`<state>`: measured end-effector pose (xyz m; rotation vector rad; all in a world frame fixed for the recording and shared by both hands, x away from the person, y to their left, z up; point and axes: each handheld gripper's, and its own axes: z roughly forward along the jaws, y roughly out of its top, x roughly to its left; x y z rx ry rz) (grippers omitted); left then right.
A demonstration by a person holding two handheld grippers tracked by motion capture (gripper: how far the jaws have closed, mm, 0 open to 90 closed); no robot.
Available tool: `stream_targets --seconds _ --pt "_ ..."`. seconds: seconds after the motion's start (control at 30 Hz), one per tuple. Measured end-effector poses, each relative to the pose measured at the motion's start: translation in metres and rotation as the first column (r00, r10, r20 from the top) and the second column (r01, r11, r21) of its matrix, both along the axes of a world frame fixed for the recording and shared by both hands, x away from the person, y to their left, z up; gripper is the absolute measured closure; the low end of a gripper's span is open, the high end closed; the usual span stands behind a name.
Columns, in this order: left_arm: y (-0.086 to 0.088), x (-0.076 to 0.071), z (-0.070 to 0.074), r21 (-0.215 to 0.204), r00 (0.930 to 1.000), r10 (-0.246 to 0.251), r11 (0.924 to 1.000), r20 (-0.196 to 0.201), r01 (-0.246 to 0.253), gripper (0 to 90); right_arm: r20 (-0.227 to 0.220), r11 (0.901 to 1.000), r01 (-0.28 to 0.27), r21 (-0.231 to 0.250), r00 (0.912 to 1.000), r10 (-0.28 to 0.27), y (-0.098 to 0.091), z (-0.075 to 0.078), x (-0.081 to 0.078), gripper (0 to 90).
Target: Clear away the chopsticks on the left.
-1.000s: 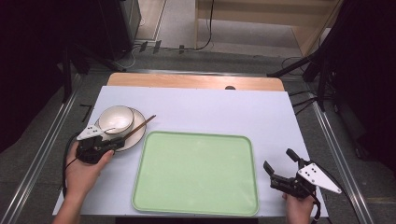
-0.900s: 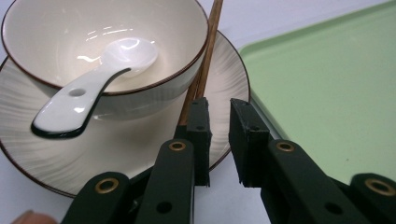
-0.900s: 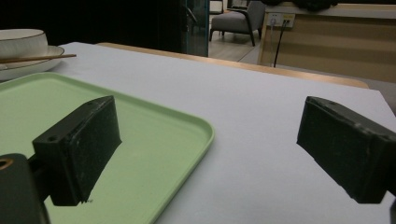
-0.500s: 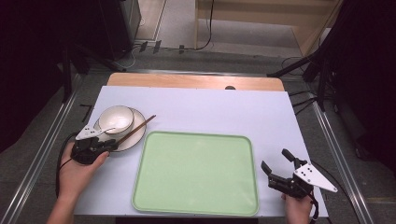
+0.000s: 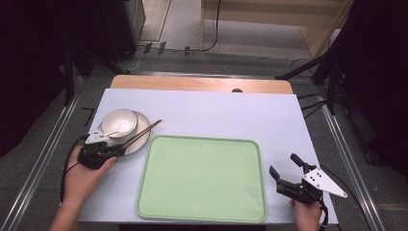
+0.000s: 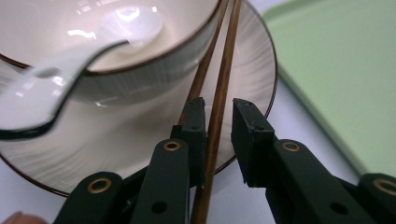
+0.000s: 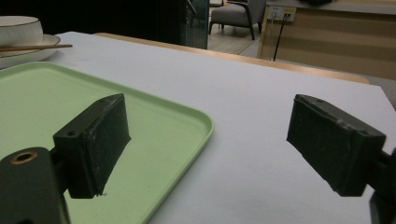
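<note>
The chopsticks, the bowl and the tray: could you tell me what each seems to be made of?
The chopsticks look like wood or bamboo: brown, matt, with a faint lengthwise grain. The bowl looks like glazed ceramic: glossy off-white with bright reflections, a dark rim line and fine ribbing outside. The tray is probably plastic: even pale green, smooth, with a moulded raised rim and rounded corners.

Colours at the table
Brown chopsticks (image 6: 219, 93); cream bowl (image 5: 119, 122), dark-rimmed; pale green tray (image 5: 202, 178); white spoon (image 6: 51, 88); black left gripper (image 6: 217, 119).
</note>
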<state>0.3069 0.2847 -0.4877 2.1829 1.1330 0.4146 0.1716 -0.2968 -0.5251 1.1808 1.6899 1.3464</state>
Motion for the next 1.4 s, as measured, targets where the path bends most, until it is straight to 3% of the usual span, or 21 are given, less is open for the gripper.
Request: stream_targets --seconds 0.1,0.33,0.67,0.77,1.0,1.13,1.4 --pt "0.0 0.004 -0.003 -0.023 0.9998 0.003 0.9997 -0.019 -0.003 77.4 0.0 1.0 0.001 0.0 1.0 -0.001 0.0 0.0 0.0 13.0" --pt "-0.005 0.007 -0.005 -0.024 0.9997 -0.015 0.9996 -0.017 0.015 81.0 -0.007 1.0 0.001 -0.002 1.0 -0.001 0.0 -0.001 0.001 13.0" --pt "-0.006 0.005 -0.004 -0.008 0.9985 -0.046 0.9989 0.029 0.046 85.5 -0.007 1.0 0.004 -0.001 1.0 -0.004 0.0 -0.002 0.001 13.0" --pt "-0.008 -0.002 0.005 -0.056 0.998 -0.043 0.9974 0.047 0.045 85.5 -0.002 1.0 0.003 -0.001 1.0 -0.003 -0.001 -0.002 0.001 13.0" --pt "-0.031 -0.019 0.01 -0.093 0.9958 -0.086 0.9917 0.031 0.088 85.5 -0.005 1.0 0.008 0.003 1.0 -0.008 -0.001 -0.002 0.0 13.0" --pt "-0.057 -0.036 0.004 -0.134 0.9939 -0.11 0.9848 0.013 0.111 85.4 -0.001 1.0 0.009 0.001 1.0 -0.009 -0.001 -0.001 0.0 13.0" --pt "-0.077 -0.06 -0.009 -0.221 0.9936 -0.102 0.9713 -0.049 0.088 85.4 -0.002 1.0 0.007 0.004 1.0 -0.007 -0.001 -0.002 0.0 13.0"
